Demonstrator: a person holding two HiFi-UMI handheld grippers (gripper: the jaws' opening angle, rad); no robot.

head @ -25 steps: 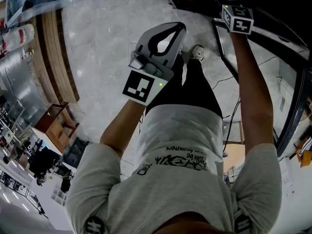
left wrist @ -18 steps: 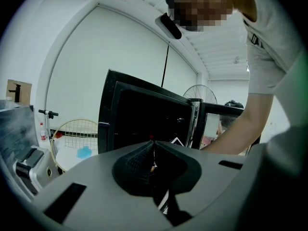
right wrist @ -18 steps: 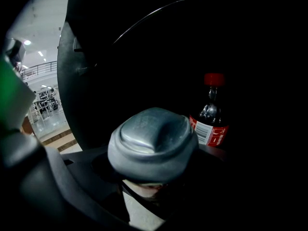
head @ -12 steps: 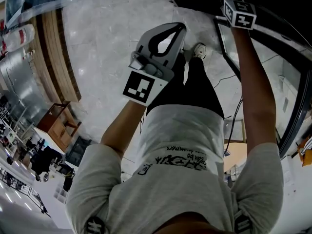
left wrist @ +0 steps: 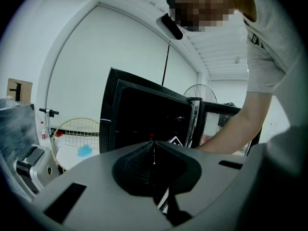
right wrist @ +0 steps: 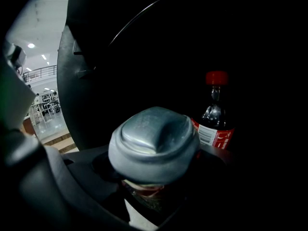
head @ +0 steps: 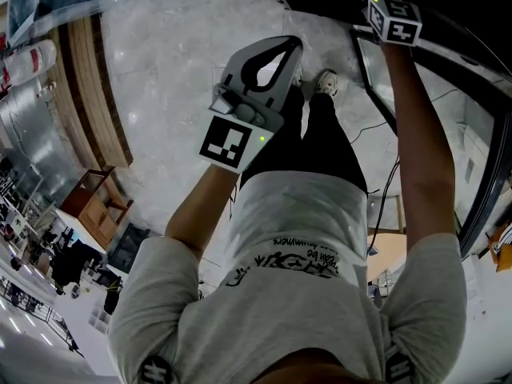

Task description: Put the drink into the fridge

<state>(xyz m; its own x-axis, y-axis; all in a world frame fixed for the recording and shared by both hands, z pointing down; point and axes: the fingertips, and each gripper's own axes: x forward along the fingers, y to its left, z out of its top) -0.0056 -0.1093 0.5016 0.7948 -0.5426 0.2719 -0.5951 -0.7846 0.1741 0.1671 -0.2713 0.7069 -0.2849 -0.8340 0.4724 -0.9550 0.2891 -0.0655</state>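
Note:
The drink (right wrist: 154, 146), a bottle with a rounded grey cap, sits between the jaws of my right gripper (right wrist: 155, 177), which is shut on it inside the dark fridge (right wrist: 240, 57). A cola bottle (right wrist: 215, 117) with a red cap stands just behind it to the right. From the head view only the right gripper's marker cube (head: 394, 21) shows, at the fridge opening; the jaws are hidden. My left gripper (head: 293, 46) hangs in front of the person's body, shut and empty. In its own view, the left gripper (left wrist: 153, 150) points at the black fridge (left wrist: 144, 114).
The fridge's glass door (head: 468, 134) stands open at the right. The person's shoe (head: 324, 82) is on the marble floor beside cables (head: 384, 182). A wooden chair (head: 96, 206) stands at left. A fan (left wrist: 204, 93) and a round wire frame (left wrist: 77, 134) stand near the fridge.
My right gripper has moved slightly farther toward the fridge interior. The left gripper has barely shifted.

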